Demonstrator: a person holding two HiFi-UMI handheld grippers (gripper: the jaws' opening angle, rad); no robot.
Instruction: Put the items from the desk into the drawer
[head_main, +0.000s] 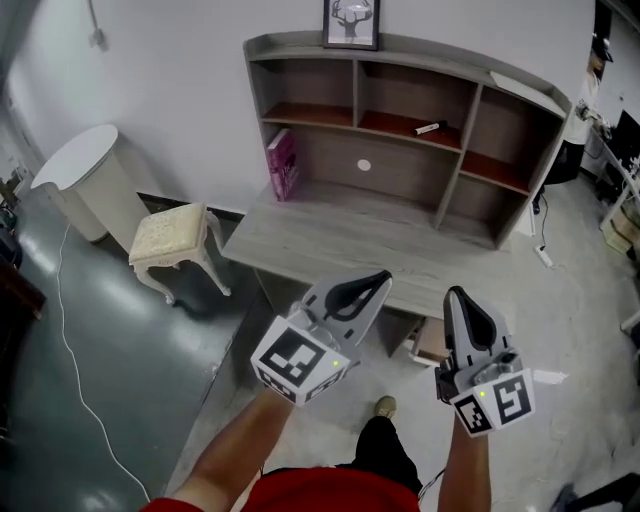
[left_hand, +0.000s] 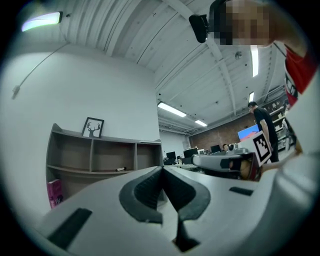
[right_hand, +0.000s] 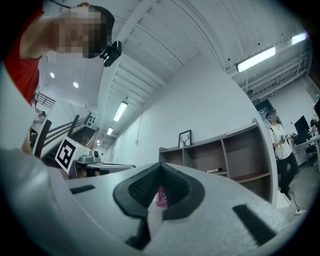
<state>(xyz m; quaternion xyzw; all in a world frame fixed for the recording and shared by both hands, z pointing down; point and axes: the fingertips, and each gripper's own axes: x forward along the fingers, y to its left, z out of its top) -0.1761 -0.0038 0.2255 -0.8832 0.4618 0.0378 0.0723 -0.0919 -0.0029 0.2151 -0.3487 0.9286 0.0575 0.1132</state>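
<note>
Desk (head_main: 340, 235) is the big grey one with a shelf unit (head_main: 400, 165) on top, out ahead of both grippers and well apart from them. Left gripper (head_main: 386, 275) and right gripper (head_main: 455, 293) are held out side by side, jaws together on both, nothing in them. Pink book (head_main: 282, 164) stands on the desktop at the left end, right against the shelf unit's side wall. Little black marker (head_main: 429, 128) lies on the middle shelf.

Desktop (head_main: 350, 235) open to approach; pink book (head_main: 282, 163) stands upright at its left
</note>
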